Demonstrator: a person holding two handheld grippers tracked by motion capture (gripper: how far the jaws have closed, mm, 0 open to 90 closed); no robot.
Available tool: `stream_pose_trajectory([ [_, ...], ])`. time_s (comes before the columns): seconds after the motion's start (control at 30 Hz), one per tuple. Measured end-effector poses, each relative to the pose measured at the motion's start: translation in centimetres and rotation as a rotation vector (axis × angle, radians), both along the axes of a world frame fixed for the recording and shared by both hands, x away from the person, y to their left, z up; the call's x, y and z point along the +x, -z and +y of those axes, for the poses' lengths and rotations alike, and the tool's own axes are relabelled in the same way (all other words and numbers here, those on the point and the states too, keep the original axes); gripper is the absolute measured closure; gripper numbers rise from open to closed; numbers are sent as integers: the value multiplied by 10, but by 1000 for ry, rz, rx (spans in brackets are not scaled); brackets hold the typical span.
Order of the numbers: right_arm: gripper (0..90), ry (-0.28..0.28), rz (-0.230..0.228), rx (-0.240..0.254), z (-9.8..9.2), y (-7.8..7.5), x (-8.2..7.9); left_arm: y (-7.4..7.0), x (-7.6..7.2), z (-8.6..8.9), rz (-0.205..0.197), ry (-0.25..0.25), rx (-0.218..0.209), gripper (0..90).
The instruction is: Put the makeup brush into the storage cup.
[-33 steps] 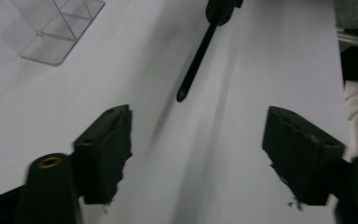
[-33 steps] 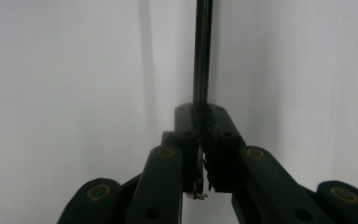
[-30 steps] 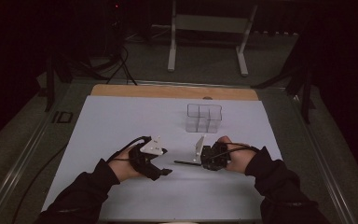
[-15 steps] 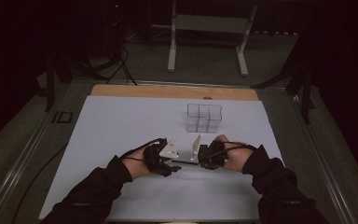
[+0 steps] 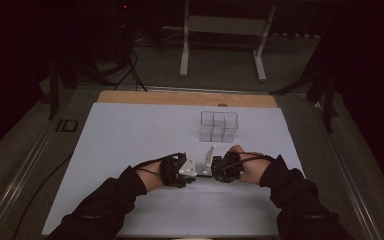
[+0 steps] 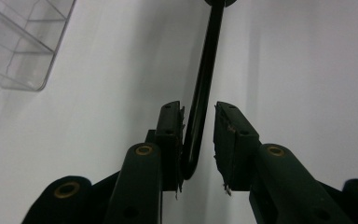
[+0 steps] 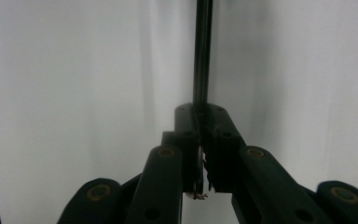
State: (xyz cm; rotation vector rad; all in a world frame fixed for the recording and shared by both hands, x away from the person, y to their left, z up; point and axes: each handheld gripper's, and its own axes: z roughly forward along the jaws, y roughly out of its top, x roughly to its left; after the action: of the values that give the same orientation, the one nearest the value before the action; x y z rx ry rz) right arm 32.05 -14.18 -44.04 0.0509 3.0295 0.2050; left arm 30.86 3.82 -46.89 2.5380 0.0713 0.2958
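While right gripper pinches the thin black metal rod, left gripper, just closing around its end but not yet pinching, should centre it first.

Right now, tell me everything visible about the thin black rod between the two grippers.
The thin black rod is slim, dark and glossy, perhaps metal or plastic, with one rounded end. It spans level between both grippers above the white table sheet. The right gripper is clamped shut on one end. The rounded end sits between the left gripper jaws, which have just been closing: it lies against one pad, a gap remaining at the other.
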Motion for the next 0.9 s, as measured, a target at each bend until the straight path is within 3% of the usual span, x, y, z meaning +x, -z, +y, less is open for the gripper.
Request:
stream_pose_trajectory([
  [0.27, 843, -12, 3, 1, 3, 2, -1, 2, 2, -2, 26, 12, 16, 810],
  [0.53, 836, -47, 3, -5, 5, 4, -3, 4, -4, -3, 6, 68, 56, 854],
  [0.6, 802, -48, -2, 8, 4, 6, -3, 4, -4, -2, 6, 70, 59, 855],
  [0.63, 774, -44, -8, 19, 3, 5, -3, 4, -5, -2, -20, 83, 64, 855],
  [0.67, 774, -44, -8, 19, 3, 5, -3, 4, -5, -2, -20, 83, 64, 855],
  [0.7, 686, -23, -22, 31, 2, 3, -4, 4, -4, 0, -26, 99, 51, 854],
  [0.83, 634, -9, -36, 54, 0, 1, -4, 4, -6, 1, -48, 106, 62, 854],
  [0.9, 553, 18, -82, 105, -5, -4, -3, 3, -7, 3, -61, 85, 70, 855],
])
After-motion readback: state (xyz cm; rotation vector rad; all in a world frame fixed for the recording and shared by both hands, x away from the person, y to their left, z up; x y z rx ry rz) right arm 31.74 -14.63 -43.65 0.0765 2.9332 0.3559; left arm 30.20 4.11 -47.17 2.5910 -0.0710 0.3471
